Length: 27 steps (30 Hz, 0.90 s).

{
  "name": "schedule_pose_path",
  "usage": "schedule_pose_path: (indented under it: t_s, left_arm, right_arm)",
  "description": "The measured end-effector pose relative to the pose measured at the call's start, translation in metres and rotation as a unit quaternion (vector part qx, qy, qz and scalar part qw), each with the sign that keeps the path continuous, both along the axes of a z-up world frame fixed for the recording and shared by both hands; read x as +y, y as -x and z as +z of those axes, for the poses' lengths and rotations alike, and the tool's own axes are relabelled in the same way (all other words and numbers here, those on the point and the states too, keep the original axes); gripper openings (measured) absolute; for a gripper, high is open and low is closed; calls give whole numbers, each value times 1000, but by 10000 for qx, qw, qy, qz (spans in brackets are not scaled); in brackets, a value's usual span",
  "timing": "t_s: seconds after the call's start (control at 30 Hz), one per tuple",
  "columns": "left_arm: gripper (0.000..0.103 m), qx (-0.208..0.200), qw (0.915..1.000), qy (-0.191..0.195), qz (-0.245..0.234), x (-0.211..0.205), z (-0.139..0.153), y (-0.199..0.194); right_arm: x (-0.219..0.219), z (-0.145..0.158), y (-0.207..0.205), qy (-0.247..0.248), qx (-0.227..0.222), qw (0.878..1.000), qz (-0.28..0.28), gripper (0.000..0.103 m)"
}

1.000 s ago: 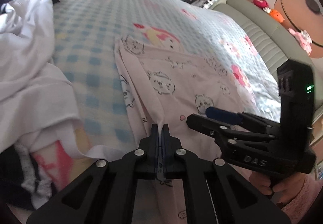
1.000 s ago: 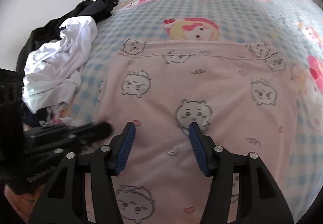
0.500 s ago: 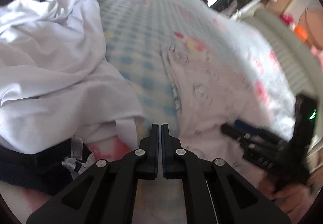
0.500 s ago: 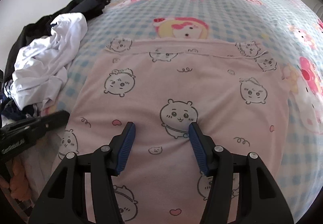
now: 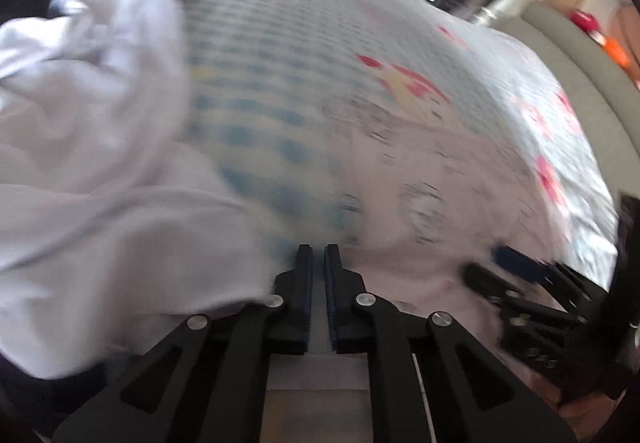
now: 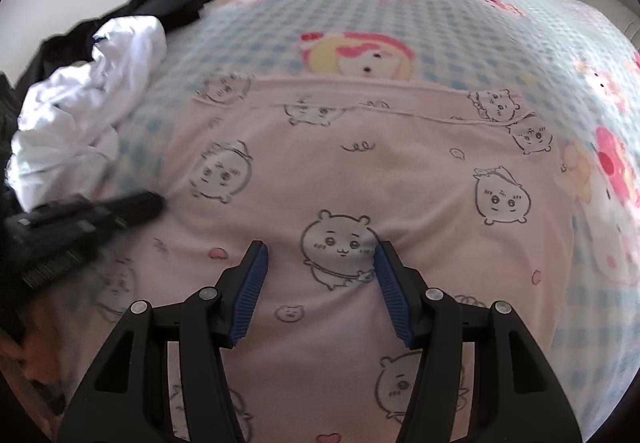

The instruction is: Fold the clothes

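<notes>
Since a second ago the left gripper (image 5: 316, 255) let go of the raised edge of the pink printed garment (image 6: 360, 179) and swung left toward the white clothes heap (image 5: 92, 123). Its jaws are now cracked to a narrow slot with nothing visible between them; left view is motion-blurred. Right gripper (image 6: 320, 263) hovers spread wide, empty, over the garment's middle. Garment lies flat on the checked bedspread (image 6: 400, 3), far hem doubled over. Likely mid-fold or squaring up: pinch both near corners evenly, lift low, keep edges aligned, avoid dragging the bedspread.
</notes>
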<state>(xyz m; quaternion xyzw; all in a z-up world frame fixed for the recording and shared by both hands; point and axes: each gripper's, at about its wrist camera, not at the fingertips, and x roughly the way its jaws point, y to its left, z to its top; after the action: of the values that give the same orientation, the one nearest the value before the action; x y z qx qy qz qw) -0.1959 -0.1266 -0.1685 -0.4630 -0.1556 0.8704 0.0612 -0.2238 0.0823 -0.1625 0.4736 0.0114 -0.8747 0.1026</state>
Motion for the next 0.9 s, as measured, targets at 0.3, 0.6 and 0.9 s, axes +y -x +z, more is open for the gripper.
schedule_pose_path:
  t_s: [0.3, 0.6, 0.9]
  left_arm:
    - [21, 222, 9959, -79, -868, 26, 11, 19]
    - [29, 349, 9953, 516, -737, 33, 31, -7]
    - [33, -328, 9859, 794, -1439, 89, 1, -26]
  right_arm:
    - [7, 17, 11, 199, 23, 9997, -150, 57]
    - [36, 11, 8, -106, -257, 9985, -463, 56]
    - [47, 0, -48, -336, -394, 9986, -69, 58]
